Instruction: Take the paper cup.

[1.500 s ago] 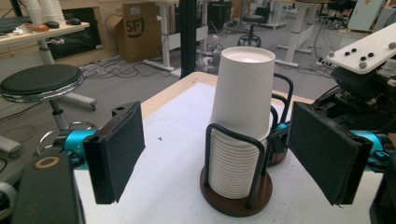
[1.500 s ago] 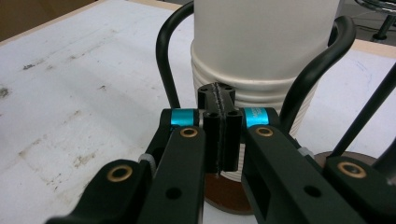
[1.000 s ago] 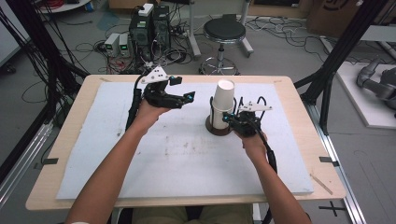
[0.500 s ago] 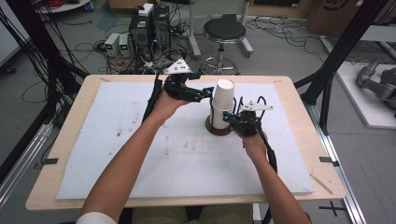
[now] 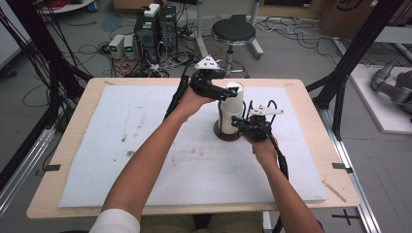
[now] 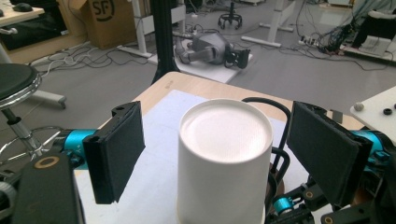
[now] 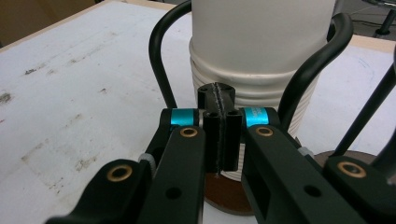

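Cups (image 5: 230, 109) stacked upside down stand on a brown disc (image 5: 228, 133) at centre frame in the high view. Left gripper view: left gripper (image 6: 217, 154) jaws apart, flanking the top cup, not yet touching. Right gripper view: right gripper (image 7: 219, 133) pressed together low at centre; whether it pins anything, I cannot tell. Lifting seems left.

The left gripper (image 5: 224, 90) now sits at the top of the white cup stack (image 5: 230, 110), having travelled from well to the stack's left, over open mat, to right beside it half a second ago. Its jaws stand apart on either side of the top cup (image 6: 225, 158), clear of its wall. The person's left forearm (image 5: 145, 160) now stretches further up the table toward the stack.
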